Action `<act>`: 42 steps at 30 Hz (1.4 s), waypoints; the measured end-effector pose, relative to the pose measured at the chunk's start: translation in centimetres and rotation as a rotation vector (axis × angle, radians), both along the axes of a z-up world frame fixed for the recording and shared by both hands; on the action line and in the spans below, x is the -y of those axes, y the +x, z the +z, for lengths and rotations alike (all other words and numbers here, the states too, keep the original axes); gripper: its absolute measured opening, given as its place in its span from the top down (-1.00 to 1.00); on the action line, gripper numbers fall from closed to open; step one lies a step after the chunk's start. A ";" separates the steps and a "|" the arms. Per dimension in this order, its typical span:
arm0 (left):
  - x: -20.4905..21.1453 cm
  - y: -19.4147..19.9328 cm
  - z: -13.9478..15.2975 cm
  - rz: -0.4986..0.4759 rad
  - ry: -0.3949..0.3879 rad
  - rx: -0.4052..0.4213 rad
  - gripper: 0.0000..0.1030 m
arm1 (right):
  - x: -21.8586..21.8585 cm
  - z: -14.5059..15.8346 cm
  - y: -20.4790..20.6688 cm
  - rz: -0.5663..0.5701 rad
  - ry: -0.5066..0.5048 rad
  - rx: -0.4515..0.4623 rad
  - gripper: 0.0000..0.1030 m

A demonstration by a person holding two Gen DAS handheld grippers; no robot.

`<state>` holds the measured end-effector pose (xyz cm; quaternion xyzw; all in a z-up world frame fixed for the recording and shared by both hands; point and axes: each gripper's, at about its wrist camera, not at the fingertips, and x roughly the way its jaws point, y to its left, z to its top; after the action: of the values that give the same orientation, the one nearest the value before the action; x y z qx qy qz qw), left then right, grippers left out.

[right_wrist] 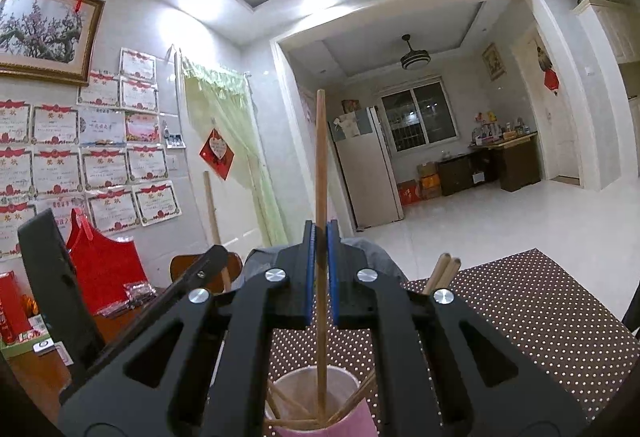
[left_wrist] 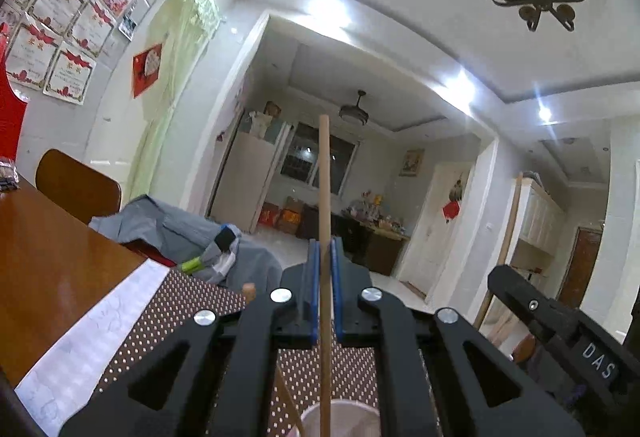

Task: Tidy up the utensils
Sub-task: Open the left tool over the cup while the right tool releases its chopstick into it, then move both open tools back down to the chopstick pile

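My left gripper (left_wrist: pixel 325 249) is shut on a wooden chopstick (left_wrist: pixel 324 173) that stands upright between the blue pads. Its lower end reaches down to a pale cup (left_wrist: pixel 352 417) at the bottom edge. My right gripper (right_wrist: pixel 321 233) is shut on another upright chopstick (right_wrist: pixel 320 157), whose lower end sits inside the pink cup (right_wrist: pixel 340 413) among several chopsticks. Two more chopstick ends (right_wrist: pixel 446 265) poke up behind its right finger. Each view also shows the other gripper with its stick: the right one (left_wrist: pixel 516 285) and the left one (right_wrist: pixel 200 269).
The cup stands on a brown polka-dot mat (right_wrist: pixel 520 317) on a wooden table (left_wrist: pixel 48 257). A brown chair (left_wrist: pixel 76 185) and a grey bag (left_wrist: pixel 172 229) lie beyond the table's far edge. A red box (right_wrist: pixel 104 269) and packets sit at the left.
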<state>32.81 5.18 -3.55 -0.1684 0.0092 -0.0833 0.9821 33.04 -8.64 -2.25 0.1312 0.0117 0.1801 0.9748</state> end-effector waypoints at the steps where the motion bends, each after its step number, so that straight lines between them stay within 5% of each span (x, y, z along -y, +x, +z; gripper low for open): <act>1: 0.0 -0.1 -0.1 -0.003 0.003 -0.007 0.88 | 0.0 -0.1 -0.2 0.001 -0.003 -0.003 0.88; 11: -0.3 -2.1 -0.3 -0.046 0.054 -0.061 0.85 | -0.3 -1.0 -1.7 -0.001 -0.053 -0.049 0.88; 14: -0.1 -2.8 0.0 -0.041 0.069 -0.061 0.44 | -0.6 -1.3 -1.9 0.002 -0.069 -0.074 0.87; 22: -0.3 -4.9 0.9 -0.020 0.107 -0.076 0.23 | -0.9 -1.8 -2.9 -0.017 -0.102 -0.116 0.85; 24: -0.4 -5.5 1.2 -0.005 0.114 -0.072 0.11 | -0.7 -1.6 -3.2 -0.028 -0.105 -0.119 0.78; 26: -0.6 -6.2 1.8 0.018 0.131 -0.066 0.08 | -0.5 -1.2 -3.7 -0.044 -0.103 -0.121 0.32; 28: -0.7 -6.9 2.5 0.043 0.153 -0.063 0.07 | -0.2 -0.9 -4.3 -0.062 -0.099 -0.108 0.05; 42: -1.0 -13.4 5.9 0.114 0.228 -0.027 -0.14 | 0.6 1.8 -9.9 -0.080 -0.113 -0.067 0.05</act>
<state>19.36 6.16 2.31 -0.0570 0.0223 -0.0236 0.9978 23.13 -9.21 -0.42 0.0824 0.0494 0.1354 0.9861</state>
